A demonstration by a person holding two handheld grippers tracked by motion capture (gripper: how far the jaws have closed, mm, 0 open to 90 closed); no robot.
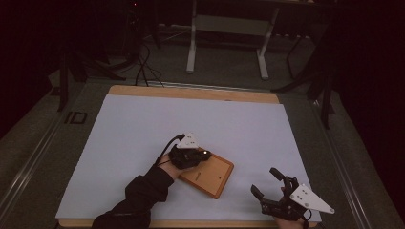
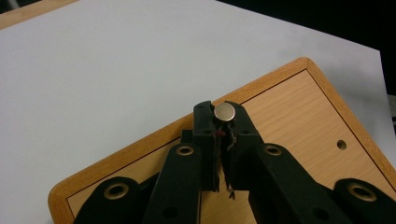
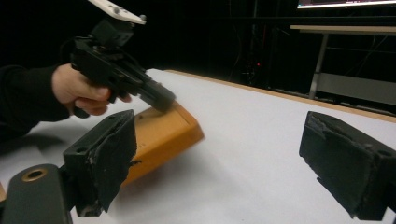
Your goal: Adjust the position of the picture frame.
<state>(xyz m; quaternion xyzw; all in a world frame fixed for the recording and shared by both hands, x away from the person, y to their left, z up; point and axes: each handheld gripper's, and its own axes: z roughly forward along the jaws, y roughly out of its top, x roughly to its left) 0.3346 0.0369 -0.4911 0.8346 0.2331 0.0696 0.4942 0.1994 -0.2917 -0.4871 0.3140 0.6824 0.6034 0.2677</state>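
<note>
A flat wooden board (image 1: 212, 177) with a raised rim lies on the white sheet (image 1: 191, 119), near the front middle. My left gripper (image 1: 205, 153) hovers over the board's near-left part, held by a hand in a dark sleeve. In the left gripper view its jaws (image 2: 223, 108) are shut on a small round silver disc (image 2: 225, 112) at their tips, above the board (image 2: 289, 116), which has a small hole (image 2: 342, 144). My right gripper (image 1: 267, 183) stands open at the front right, nothing between its pads (image 3: 219, 158). Its view shows the board (image 3: 163, 133) and the left gripper (image 3: 156, 95) farther off.
The white sheet covers a wooden table (image 1: 191, 91) whose edge shows at the back. Beyond it on the dark floor stand a white table frame (image 1: 228, 28) and some cables (image 1: 143, 67). Bare sheet lies all around the board.
</note>
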